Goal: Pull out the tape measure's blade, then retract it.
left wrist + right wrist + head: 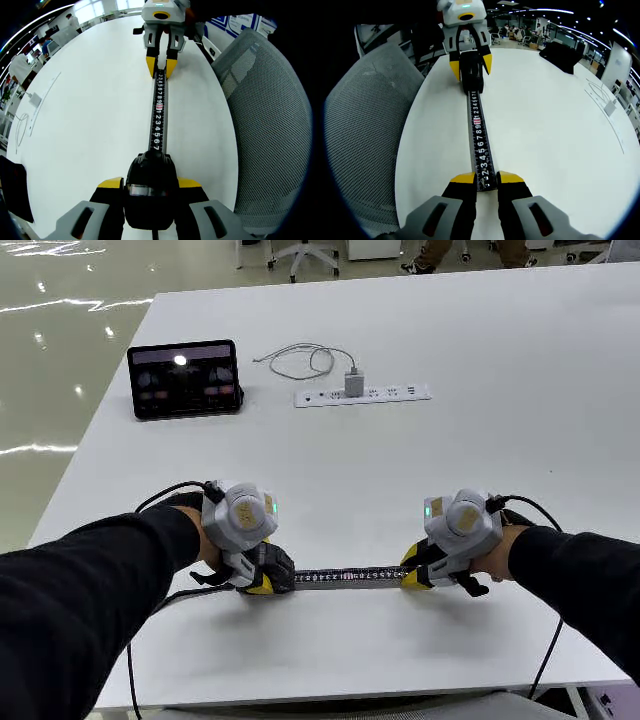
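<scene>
One white worktop [420, 440] carries the tape measure [150, 200] near its front edge. Left tool [150, 184] clamps its black case; right tool [486, 179] pinches the tip of the blade [477, 130], which lies stretched flat between them.

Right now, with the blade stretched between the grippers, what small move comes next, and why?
Probably guide the right gripper back toward the left gripper: the blade already lies drawn out along the table, tip pinched, case clamped, so retracting remains.
</scene>
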Tool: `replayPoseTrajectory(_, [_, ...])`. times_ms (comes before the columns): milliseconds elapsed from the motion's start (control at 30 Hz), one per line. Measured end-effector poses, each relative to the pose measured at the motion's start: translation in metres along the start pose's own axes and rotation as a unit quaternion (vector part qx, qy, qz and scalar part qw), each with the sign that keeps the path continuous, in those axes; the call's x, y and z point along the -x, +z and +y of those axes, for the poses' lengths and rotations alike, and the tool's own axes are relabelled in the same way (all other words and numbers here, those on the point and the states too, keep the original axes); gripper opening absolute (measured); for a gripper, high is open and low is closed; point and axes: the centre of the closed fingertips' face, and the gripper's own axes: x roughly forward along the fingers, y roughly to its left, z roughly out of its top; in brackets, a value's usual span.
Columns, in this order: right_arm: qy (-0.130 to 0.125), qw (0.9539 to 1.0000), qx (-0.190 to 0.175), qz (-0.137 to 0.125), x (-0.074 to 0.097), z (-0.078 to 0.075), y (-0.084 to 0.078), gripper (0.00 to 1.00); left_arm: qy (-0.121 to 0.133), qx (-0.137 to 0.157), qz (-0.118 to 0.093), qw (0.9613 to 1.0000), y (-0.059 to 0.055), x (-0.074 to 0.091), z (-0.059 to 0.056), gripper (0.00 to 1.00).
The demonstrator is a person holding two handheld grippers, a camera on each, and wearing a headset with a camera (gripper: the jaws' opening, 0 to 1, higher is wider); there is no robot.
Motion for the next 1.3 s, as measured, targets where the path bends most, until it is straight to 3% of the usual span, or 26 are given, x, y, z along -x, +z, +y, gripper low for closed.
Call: replayPoseTrajectory(1300, [-0.005,0.9998,-0.008,0.018,0.023,-0.007,-0.031,0.1,0.001,0.004,-0.003,1.0,0.0,0.0,0.001,0.34])
